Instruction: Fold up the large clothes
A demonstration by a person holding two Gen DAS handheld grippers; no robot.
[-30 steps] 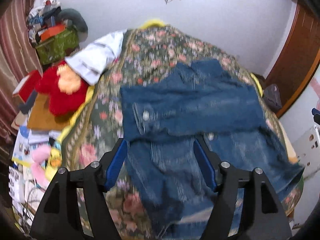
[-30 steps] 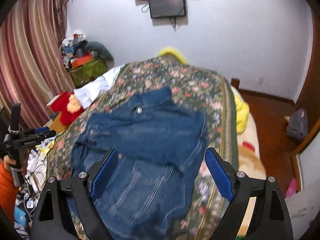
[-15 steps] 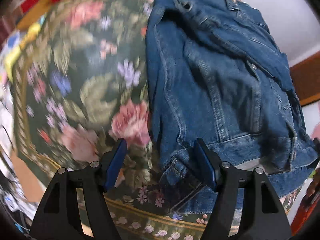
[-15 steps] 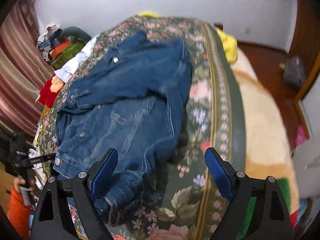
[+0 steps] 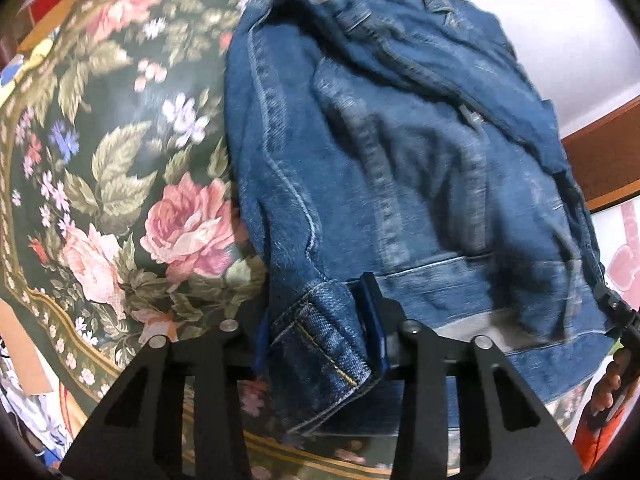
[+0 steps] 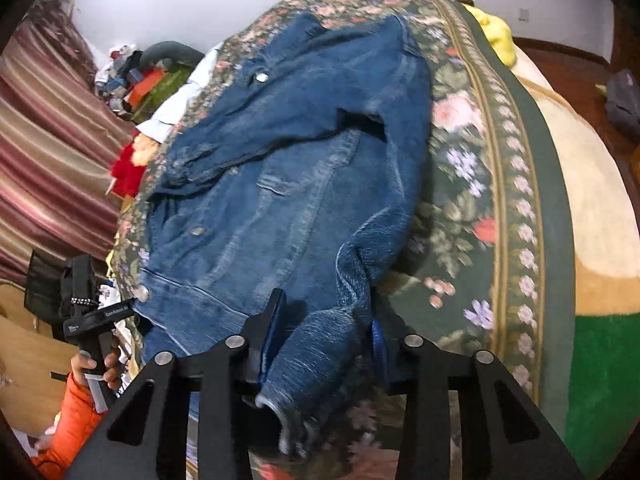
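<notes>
A blue denim jacket (image 5: 400, 160) lies spread on the floral bedspread (image 5: 120, 160), its hem toward me. My left gripper (image 5: 318, 332) is low at the hem's left corner. Its jaws are closing, and the folded hem corner fills the gap between the blue pads. In the right wrist view the jacket (image 6: 288, 160) runs away up the bed. My right gripper (image 6: 324, 340) is at the hem's right corner. Its jaws are closing, with a bunched flap of denim pressed between them. The left tool (image 6: 88, 312) shows at the left edge, held by a hand in an orange sleeve.
The bedspread (image 6: 480, 200) drops off near both grippers. A beige and green blanket (image 6: 592, 208) lies to the right. Striped curtains (image 6: 52, 152), a red plush toy (image 6: 126, 168) and a pile of clutter (image 6: 136, 76) stand left of the bed. A yellow pillow (image 6: 496, 32) lies at the far end.
Both grippers have come down from above the bed to the jacket's near hem. Their jaws have narrowed from wide apart onto the two hem corners.
</notes>
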